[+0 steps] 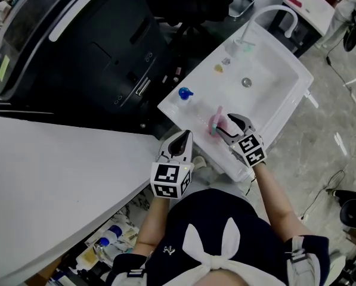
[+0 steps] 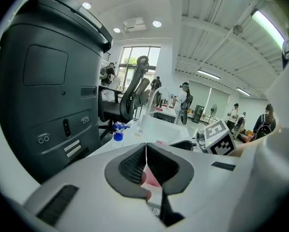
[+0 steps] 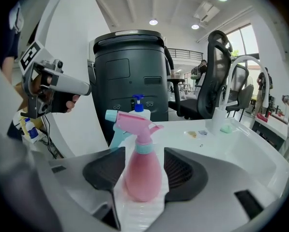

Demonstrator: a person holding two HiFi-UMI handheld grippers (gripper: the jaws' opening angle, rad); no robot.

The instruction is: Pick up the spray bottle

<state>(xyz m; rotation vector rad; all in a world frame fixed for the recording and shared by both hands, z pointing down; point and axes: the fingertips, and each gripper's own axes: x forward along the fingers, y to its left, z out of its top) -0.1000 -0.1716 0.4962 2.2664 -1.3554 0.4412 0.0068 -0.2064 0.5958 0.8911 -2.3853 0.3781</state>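
Standing upright, the pink plastic spray bottle [image 3: 143, 170] sits on the white moulded sink top [image 1: 267, 94], dead at 12 o'clock between the right gripper's [image 1: 224, 127] spread jaws. The pads flank its belly, not squeezing yet I'd say. The left gripper [image 1: 180, 140], jaws pinched together on nothing, hangs at its 7 o'clock.

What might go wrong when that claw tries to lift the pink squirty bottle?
1. The right gripper has its jaws either side of the pink spray bottle, whose belly is smooth and rounded, so it might slip out or tip over.
2. The bottle stands near the rim of the white sink, so a clumsy nudge may push it off.
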